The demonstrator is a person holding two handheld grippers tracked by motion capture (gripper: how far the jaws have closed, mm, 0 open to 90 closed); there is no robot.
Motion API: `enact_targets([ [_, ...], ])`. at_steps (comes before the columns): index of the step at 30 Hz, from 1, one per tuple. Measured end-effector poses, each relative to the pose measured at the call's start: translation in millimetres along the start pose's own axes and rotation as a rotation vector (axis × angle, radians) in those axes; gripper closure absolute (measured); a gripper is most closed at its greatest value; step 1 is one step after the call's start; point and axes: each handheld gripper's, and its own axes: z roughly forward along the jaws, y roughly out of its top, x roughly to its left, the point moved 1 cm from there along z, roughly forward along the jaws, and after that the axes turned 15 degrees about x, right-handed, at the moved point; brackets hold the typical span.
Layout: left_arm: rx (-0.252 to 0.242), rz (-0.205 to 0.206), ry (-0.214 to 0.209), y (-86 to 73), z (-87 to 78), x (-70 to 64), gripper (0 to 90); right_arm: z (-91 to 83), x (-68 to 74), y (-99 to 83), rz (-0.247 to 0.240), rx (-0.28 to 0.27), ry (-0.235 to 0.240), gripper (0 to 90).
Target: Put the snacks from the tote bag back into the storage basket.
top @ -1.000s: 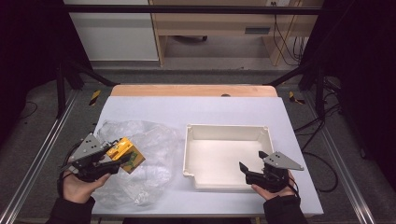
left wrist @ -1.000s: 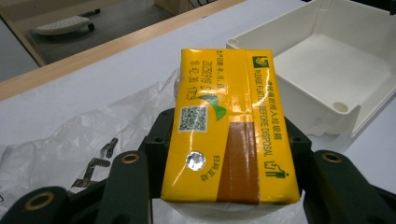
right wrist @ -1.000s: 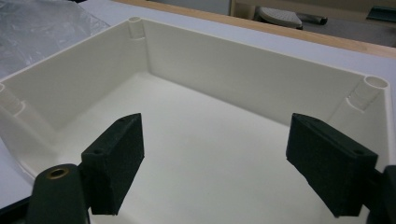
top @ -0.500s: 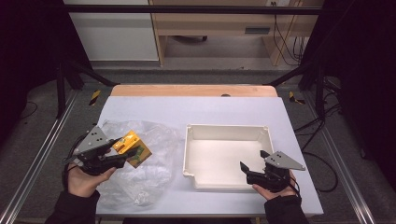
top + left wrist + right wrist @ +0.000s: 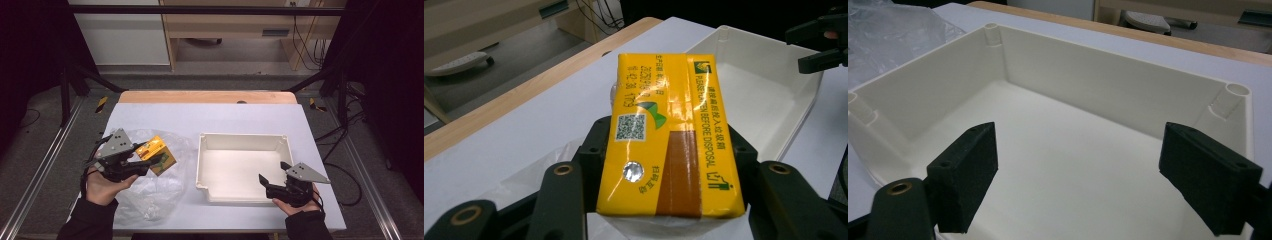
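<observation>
A yellow drink carton (image 5: 156, 152) (image 5: 669, 135) with green print and a foil straw hole is held above a clear plastic bag (image 5: 150, 195). My left gripper (image 5: 150, 159) (image 5: 664, 200) is shut on its near end. To the right, a white plastic tray (image 5: 202, 165) (image 5: 1108, 80) (image 5: 794, 120) stands empty on the table. My right gripper (image 5: 272, 181) (image 5: 1078, 175) hovers open over the tray's near right corner with nothing between its jaws. In the left gripper view the right gripper (image 5: 819, 45) appears beyond the tray.
The white table top (image 5: 200, 115) has a wooden strip (image 5: 205, 96) along its far edge. Metal rails run along both sides of the table. Shelving and cables (image 5: 300, 35) stand on the floor beyond it.
My left gripper has lifted the yellow carton up and to the right, out over the bag toward the tray. The right gripper has barely moved.
</observation>
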Motion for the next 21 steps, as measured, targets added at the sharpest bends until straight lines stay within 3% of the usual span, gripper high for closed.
enact_targets([
  [21,0.002,0.082,-0.075,33.8,30.7,-22.3,50.8,-1.6,0.1,-1.2,-0.003,-0.007,0.008,15.8],
])
